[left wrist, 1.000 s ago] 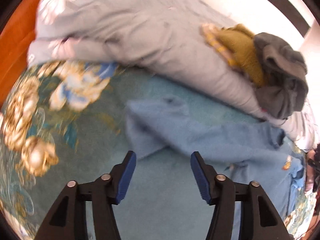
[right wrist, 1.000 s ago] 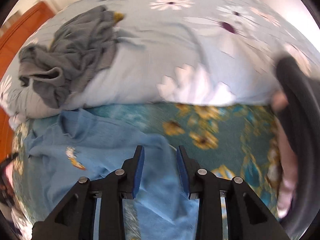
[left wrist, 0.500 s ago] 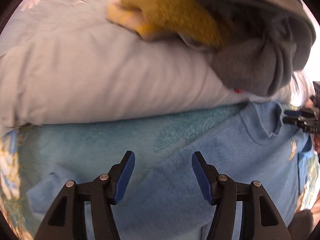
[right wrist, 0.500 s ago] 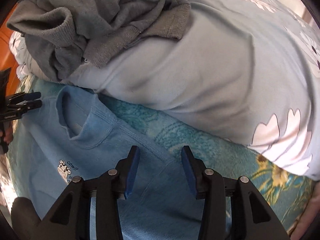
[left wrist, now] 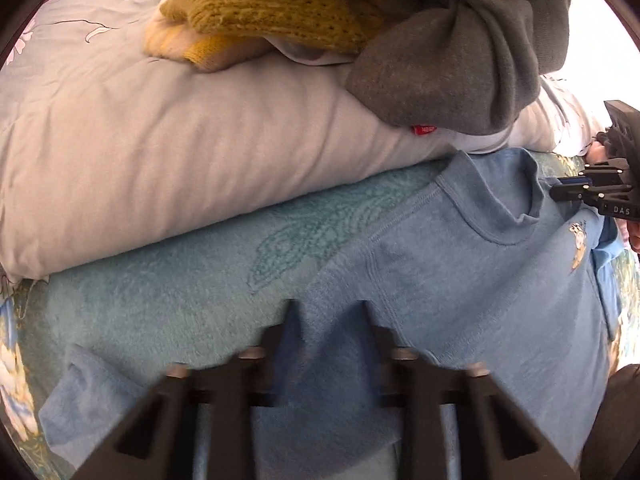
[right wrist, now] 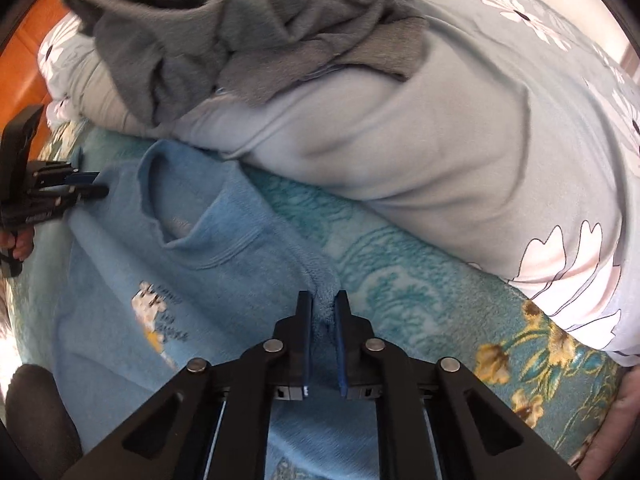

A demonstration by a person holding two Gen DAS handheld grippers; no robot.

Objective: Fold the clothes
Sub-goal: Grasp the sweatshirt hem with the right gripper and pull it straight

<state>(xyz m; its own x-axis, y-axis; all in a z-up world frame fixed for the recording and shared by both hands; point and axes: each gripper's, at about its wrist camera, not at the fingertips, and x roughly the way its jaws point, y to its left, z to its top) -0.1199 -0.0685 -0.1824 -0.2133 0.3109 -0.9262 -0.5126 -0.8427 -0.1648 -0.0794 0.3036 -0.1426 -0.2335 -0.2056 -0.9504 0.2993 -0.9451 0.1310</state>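
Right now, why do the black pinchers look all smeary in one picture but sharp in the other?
Left wrist view: the left gripper is smeared by motion, while the blue shirt beyond looks fairly sharp. Right wrist view: the right gripper is crisp, pinching the shirt; bright glare whitens the top right corner.

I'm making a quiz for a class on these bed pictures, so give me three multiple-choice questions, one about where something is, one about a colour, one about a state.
1. Where is the grey garment?
A. on the duvet
B. under the blue sweater
C. on the floor

2. What colour is the knit beside the grey garment?
A. red
B. mustard yellow
C. white

3. What is the right hand-held gripper doing?
A. wide open above the duvet
B. shut on the grey garment
C. shut on the blue sweater

Answers:
1 A: it lies heaped on the pale floral duvet.
2 B: the left wrist view shows mustard yellow knit.
3 C: a fold at the shoulder of the blue sweater is pinched between its fingers.
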